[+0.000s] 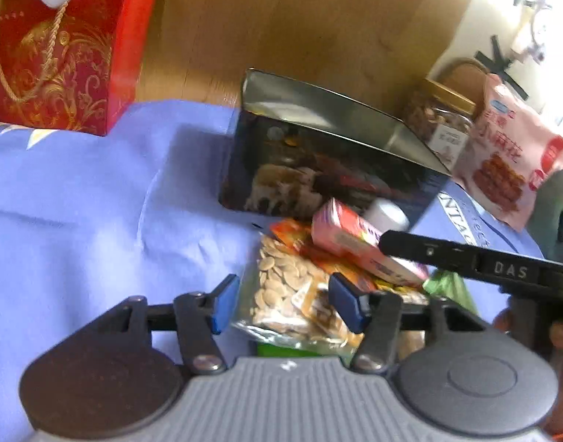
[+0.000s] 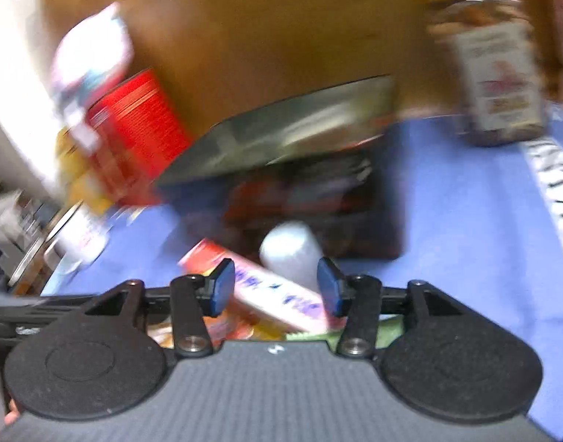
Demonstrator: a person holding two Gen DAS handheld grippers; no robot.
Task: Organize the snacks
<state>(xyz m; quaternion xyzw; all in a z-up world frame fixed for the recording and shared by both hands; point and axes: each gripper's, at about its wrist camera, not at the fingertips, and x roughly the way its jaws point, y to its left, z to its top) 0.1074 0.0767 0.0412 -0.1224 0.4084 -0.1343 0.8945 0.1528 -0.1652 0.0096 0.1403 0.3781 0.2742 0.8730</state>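
Observation:
A pile of snacks lies on the blue cloth in front of an open dark tin box (image 1: 329, 169). My left gripper (image 1: 281, 304) is open just above a clear bag of pumpkin seeds (image 1: 285, 287). A pink carton (image 1: 362, 246) lies on an orange packet beside it, with a white bottle (image 1: 386, 215) behind. In the blurred right wrist view my right gripper (image 2: 275, 287) is open over the pink carton (image 2: 277, 294) and the white bottle (image 2: 290, 250), with the tin box (image 2: 310, 169) behind. The right gripper's black body (image 1: 476, 265) reaches in from the right.
A red gift bag (image 1: 56, 48) stands at the back left. A nut jar (image 1: 443, 121) and a pink snack pouch (image 1: 509, 158) stand to the right of the tin. In the right wrist view a red can (image 2: 134, 125) and a blurred bottle (image 2: 86, 92) are at the left. A wooden panel rises behind.

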